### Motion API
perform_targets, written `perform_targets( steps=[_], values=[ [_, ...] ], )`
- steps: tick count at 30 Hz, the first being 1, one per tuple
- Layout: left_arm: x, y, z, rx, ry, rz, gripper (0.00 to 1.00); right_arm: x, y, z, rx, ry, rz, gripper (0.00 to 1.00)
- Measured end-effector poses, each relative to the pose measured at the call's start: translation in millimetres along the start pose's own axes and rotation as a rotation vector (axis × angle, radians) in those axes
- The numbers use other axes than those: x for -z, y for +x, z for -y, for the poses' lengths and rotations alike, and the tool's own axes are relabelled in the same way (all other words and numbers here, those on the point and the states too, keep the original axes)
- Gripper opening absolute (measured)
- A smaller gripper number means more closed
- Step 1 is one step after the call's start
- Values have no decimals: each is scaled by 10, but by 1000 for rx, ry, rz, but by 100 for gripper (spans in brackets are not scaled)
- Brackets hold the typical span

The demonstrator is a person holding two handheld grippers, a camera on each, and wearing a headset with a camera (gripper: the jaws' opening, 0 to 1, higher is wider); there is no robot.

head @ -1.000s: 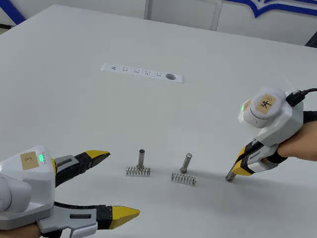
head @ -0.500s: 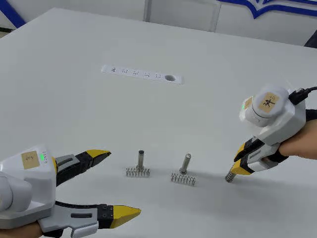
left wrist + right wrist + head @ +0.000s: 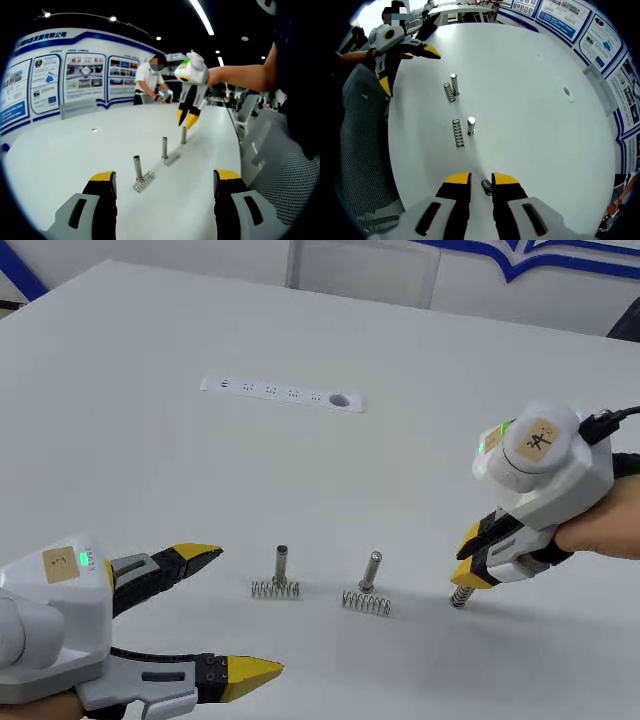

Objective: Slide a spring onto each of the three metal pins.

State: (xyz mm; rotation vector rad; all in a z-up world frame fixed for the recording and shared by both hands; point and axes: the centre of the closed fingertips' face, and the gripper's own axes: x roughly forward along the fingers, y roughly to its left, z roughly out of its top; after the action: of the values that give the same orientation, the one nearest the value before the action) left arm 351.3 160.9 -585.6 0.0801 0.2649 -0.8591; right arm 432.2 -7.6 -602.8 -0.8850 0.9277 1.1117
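Your right gripper (image 3: pixel 466 558), jaws narrowly parted, bracketed one upright pin (image 3: pixel 486 187) wearing its fitted spring (image 3: pixel 460 596). Ahead of your left gripper's (image 3: pixel 245 610) wide-open jaws, the middle pin (image 3: pixel 370 570) and near pin (image 3: pixel 281 564) stood upright. The middle spring (image 3: pixel 366 602) and near spring (image 3: pixel 275 589) lay flat at their bases.

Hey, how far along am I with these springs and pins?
One looks done: a spring stands on the pin between the open right tongs. Nothing is in hand; the left tongs are open too. Left: two loose springs lie flat beside the bare middle pin and left pin.
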Motion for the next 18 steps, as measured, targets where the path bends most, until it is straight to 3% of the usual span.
perform_targets(
  steps=[7,18],
  values=[
    [-8,-2,-2,3,3,2,81,-124,87,-132,-23,-23,14,17],
    [-8,-11,-4,5,3,-1,81,-270,402,-373,-91,-48,30,16]
  ],
)
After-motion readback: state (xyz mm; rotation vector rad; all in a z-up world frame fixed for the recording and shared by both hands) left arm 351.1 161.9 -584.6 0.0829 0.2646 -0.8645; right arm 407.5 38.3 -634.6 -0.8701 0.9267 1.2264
